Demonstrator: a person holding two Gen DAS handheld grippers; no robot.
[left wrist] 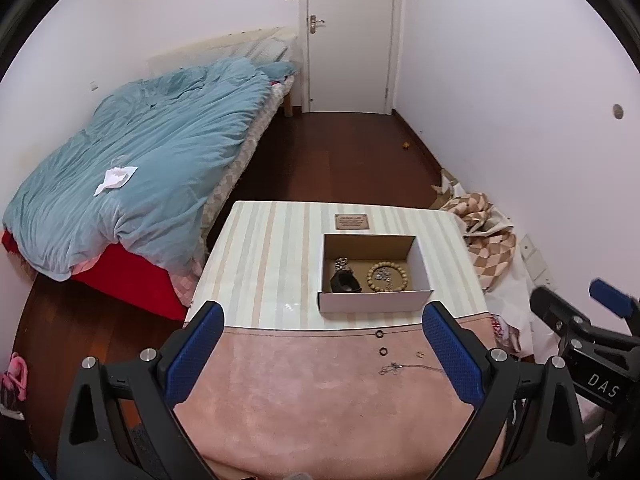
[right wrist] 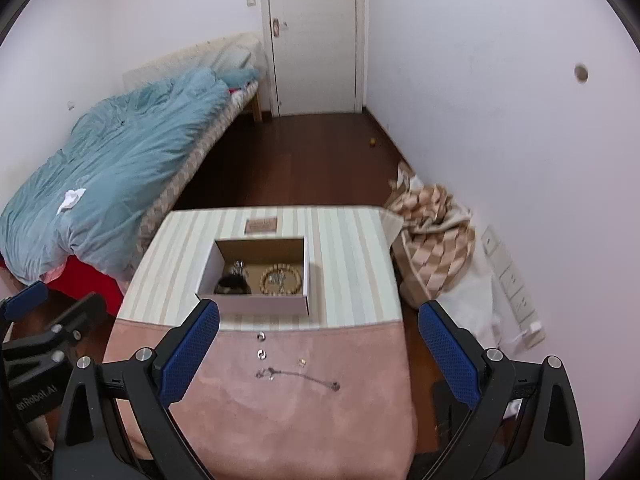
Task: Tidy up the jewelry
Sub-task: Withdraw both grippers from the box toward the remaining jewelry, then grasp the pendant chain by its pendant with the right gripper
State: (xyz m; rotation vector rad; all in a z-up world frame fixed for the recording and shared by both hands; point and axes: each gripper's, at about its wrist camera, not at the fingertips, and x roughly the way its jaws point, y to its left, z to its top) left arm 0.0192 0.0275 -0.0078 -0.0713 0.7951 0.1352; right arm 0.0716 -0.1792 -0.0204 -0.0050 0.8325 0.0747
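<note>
Ahead of right claw (right wrist: 319,354): necklace (right wrist: 298,378).

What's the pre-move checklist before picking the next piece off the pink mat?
1. Left gripper open, holding nothing: ok.
2. Right gripper open, holding nothing: ok.
3. Cardboard box open on top, free floor space beside the bead bracelet: ok.
4. Two rings, a small gold piece and a chain necklace lie apart on the pink mat: ok.
5. Chain free of knots: cannot tell.
</note>
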